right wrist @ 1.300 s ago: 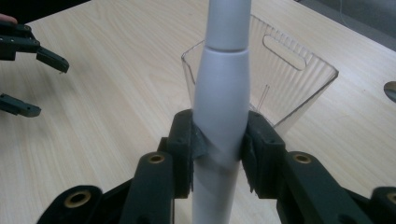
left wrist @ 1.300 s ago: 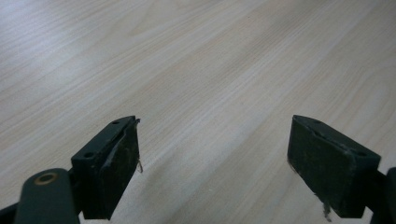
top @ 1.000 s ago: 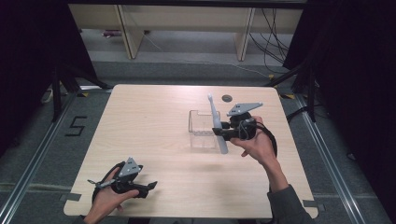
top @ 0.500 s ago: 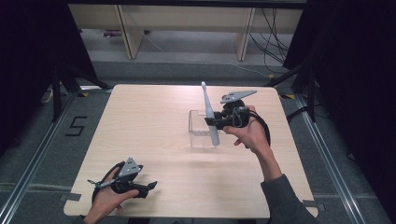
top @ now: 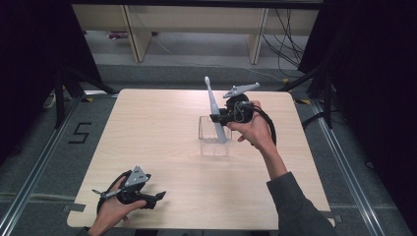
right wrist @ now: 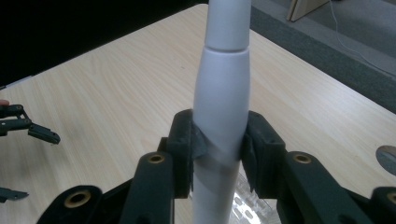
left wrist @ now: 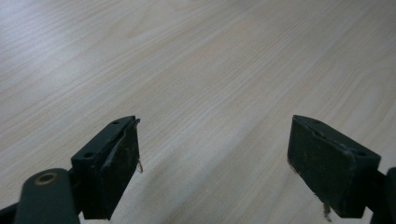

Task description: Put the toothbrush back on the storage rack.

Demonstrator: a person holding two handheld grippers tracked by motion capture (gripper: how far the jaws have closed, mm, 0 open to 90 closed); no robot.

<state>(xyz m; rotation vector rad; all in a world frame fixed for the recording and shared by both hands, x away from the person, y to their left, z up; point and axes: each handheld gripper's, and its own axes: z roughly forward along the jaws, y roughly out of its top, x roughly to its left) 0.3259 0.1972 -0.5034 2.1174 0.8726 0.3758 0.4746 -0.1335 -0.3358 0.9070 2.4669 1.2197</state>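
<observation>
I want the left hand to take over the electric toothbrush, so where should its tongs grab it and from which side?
Grip the toothbrush on its thick white handle, just above the right tongs, which clamp the lower handle. It stands nearly upright over the clear container, so come in level from the open left side. The slim neck above likely offers less hold.

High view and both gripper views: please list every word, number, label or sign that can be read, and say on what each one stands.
"5": a dark figure marked on the grey floor left of the table, in the high view.
No text can be read on the white toothbrush, the clear container, or either tool.
</observation>
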